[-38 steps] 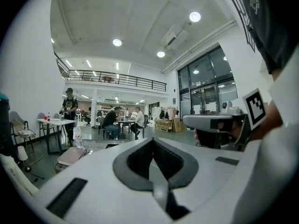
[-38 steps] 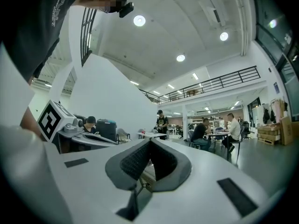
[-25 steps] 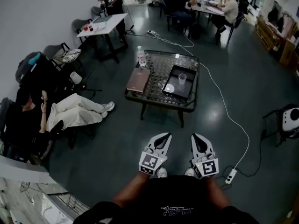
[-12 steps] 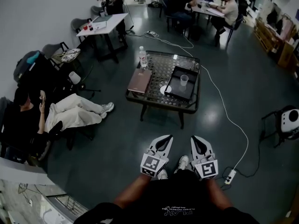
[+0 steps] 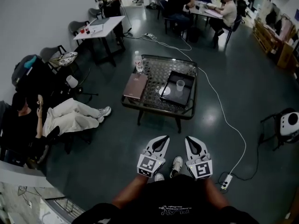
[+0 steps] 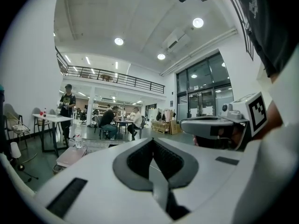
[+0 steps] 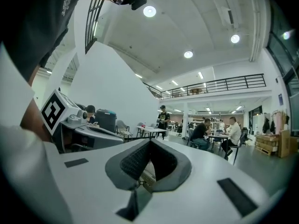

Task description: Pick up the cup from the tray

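A clear cup [image 5: 180, 85] stands upright in a black tray [image 5: 174, 97] on the right half of a glass-topped low table [image 5: 157, 72]. The table is well ahead of me across the floor. My left gripper [image 5: 161, 139] and right gripper [image 5: 191, 139] are held side by side close to my body, far short of the table. Both point toward it. Each has its jaws shut with nothing between them. In the left gripper view the left gripper [image 6: 152, 141] shows its jaws meeting. The right gripper [image 7: 149, 143] looks the same in its own view.
A pink book [image 5: 135, 86], a water bottle [image 5: 138, 61] and a white disc [image 5: 164, 91] share the table. A white cable [image 5: 223, 117] runs along the floor to a power strip [image 5: 225, 182]. A seated person [image 5: 56, 120] stretches legs toward the table's left. More people sit at tables behind.
My foot has stepped forward under the grippers and the view has shifted slightly, the table drifting left. Both grippers stay shut and side by side.
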### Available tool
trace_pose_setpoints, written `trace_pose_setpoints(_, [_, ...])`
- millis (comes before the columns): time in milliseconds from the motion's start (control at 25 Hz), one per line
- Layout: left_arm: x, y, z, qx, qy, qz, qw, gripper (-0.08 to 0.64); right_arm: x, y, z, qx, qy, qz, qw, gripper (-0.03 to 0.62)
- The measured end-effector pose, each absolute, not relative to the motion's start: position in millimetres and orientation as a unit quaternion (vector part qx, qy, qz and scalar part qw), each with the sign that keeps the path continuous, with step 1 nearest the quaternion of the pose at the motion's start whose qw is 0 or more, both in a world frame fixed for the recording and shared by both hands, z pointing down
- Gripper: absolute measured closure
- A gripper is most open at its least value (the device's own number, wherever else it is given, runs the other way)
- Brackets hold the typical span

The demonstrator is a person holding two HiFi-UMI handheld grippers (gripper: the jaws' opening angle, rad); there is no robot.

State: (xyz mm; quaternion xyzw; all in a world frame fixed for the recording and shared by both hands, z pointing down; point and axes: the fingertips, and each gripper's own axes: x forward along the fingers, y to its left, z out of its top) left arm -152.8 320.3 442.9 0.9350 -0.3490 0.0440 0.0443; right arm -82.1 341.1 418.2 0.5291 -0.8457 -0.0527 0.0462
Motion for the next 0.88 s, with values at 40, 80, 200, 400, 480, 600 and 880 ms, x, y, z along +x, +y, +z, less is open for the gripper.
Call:
trace_pose_setpoints(40, [-150,316,442,0.934,-0.351,0.044,0.045,0.551,-79,337,416,0.529,-0.847,-0.046,0.04,0.584])
trace_pose_setpoints(80, [-147,312,441,0.933,-0.354,0.043,0.046,0.551,-76,333,414,0.528,-0.847,-0.042,0.036,0.584])
trace_pose_setpoints(200, [-138,298,440,0.931,-0.359,0.041,0.049,0.551,-66,318,413,0.525,-0.85,-0.04,0.032,0.584])
trace_pose_setpoints(400, [-125,270,439,0.929,-0.365,0.04,0.049,0.55,-53,287,415,0.52,-0.853,-0.034,0.033,0.584])
trace_pose_setpoints(480, [-117,260,438,0.929,-0.365,0.044,0.048,0.551,-46,275,411,0.519,-0.853,-0.04,0.025,0.584])
trace_pose_setpoints(600, [-102,248,438,0.93,-0.363,0.049,0.047,0.551,-34,261,406,0.521,-0.853,-0.037,0.023,0.584])
trace_pose_setpoints(880, [-73,223,441,0.928,-0.366,0.058,0.045,0.551,-5,235,407,0.52,-0.853,-0.026,0.025,0.584])
